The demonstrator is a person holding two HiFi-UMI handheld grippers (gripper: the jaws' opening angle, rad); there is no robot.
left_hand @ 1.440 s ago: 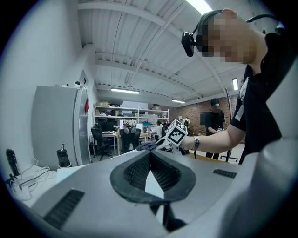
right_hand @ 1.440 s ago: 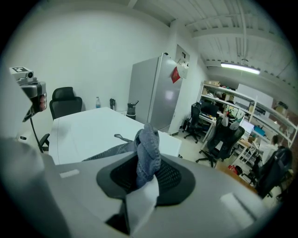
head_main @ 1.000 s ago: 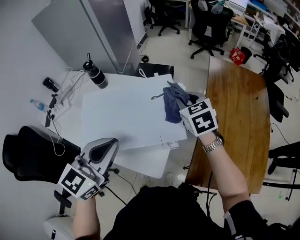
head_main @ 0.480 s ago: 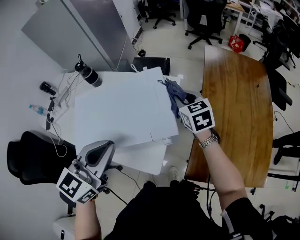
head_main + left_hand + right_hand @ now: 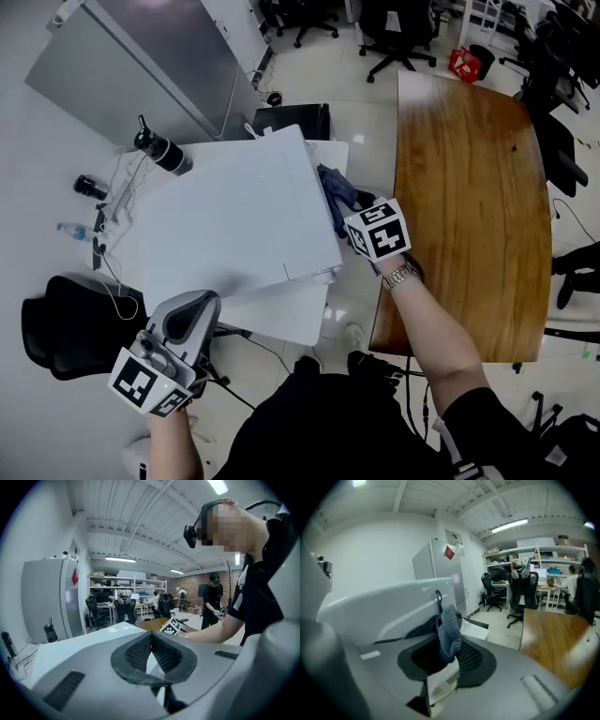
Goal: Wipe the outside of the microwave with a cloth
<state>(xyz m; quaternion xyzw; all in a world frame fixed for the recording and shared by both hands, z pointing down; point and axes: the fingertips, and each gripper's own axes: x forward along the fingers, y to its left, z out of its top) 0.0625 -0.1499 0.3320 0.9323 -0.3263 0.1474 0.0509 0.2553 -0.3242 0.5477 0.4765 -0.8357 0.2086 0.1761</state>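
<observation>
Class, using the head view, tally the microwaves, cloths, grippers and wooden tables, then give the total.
microwave: 1
cloth: 1
grippers: 2, the left gripper and the right gripper
wooden table: 1
Total: 5

No legible text, brand, number or label in any view

- right marker cube (image 5: 377,231): black-and-white square patterns only, no letters or digits
- left marker cube (image 5: 142,384): same kind of pattern, nothing to read
- red diamond sticker (image 5: 75,576) on side of grey cabinet (image 5: 44,597): print, if any, too small to make out; also illegible in right gripper view
- items on far shelves in left gripper view: too small and blurred to read
</observation>
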